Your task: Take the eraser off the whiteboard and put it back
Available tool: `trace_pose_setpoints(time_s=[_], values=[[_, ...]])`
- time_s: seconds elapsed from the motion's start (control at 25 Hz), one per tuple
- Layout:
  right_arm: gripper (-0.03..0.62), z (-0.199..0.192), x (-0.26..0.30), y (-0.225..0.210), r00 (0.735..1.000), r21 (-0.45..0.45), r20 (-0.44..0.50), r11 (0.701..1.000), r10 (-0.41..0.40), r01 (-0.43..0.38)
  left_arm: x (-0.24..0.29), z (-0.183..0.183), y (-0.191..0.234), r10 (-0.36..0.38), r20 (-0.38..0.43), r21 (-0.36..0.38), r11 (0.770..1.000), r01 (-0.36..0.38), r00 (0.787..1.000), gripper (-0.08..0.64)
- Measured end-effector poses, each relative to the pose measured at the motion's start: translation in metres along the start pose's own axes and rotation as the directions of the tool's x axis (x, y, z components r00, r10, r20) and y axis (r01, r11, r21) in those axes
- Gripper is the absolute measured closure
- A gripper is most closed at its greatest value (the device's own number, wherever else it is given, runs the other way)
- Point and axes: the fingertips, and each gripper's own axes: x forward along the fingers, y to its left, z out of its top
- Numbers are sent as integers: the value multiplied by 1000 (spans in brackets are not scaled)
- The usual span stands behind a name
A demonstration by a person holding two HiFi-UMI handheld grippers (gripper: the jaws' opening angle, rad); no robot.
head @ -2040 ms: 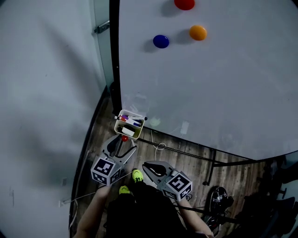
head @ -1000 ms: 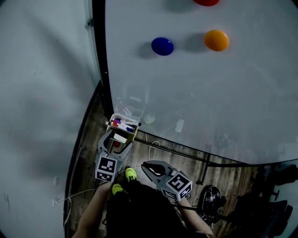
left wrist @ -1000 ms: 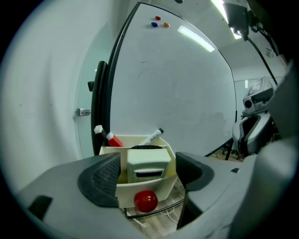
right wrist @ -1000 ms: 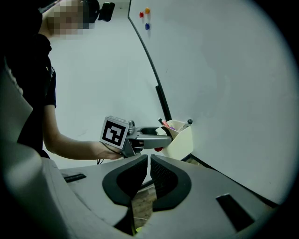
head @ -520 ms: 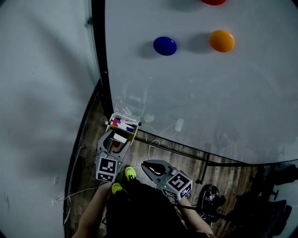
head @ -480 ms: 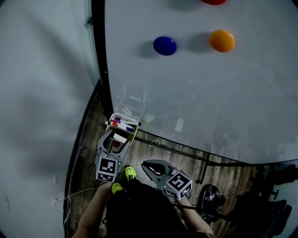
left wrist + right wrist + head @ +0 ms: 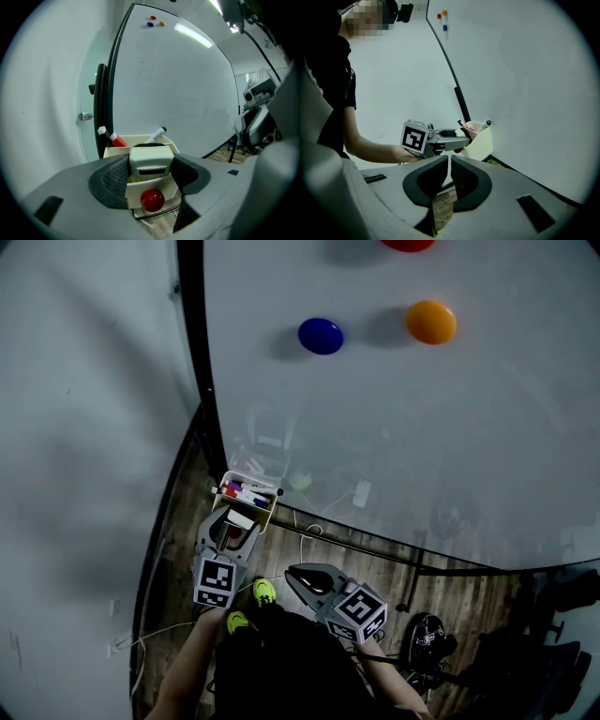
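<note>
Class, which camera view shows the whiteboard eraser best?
The left gripper view: the eraser fills the centre, between the jaws of the left gripper, which have just been closing. The head view shows only a pale sliver below the marker tray; the right gripper view doesn't show it clearly.

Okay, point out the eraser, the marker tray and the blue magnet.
eraser (image 7: pixel 149 158): left gripper view, on its front face.
marker tray (image 7: pixel 482 143): right gripper view, on its side wall.
blue magnet (image 7: pixel 321 336): head view, on its centre.
</note>
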Motion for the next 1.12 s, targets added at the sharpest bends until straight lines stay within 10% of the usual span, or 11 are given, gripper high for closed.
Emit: trace_pose_setpoints(time_s=[1.12], values=[[566, 7, 1, 11, 1000, -19, 30, 1000, 8, -7, -17, 31, 1, -10, 85, 64, 998, 5, 996, 273]])
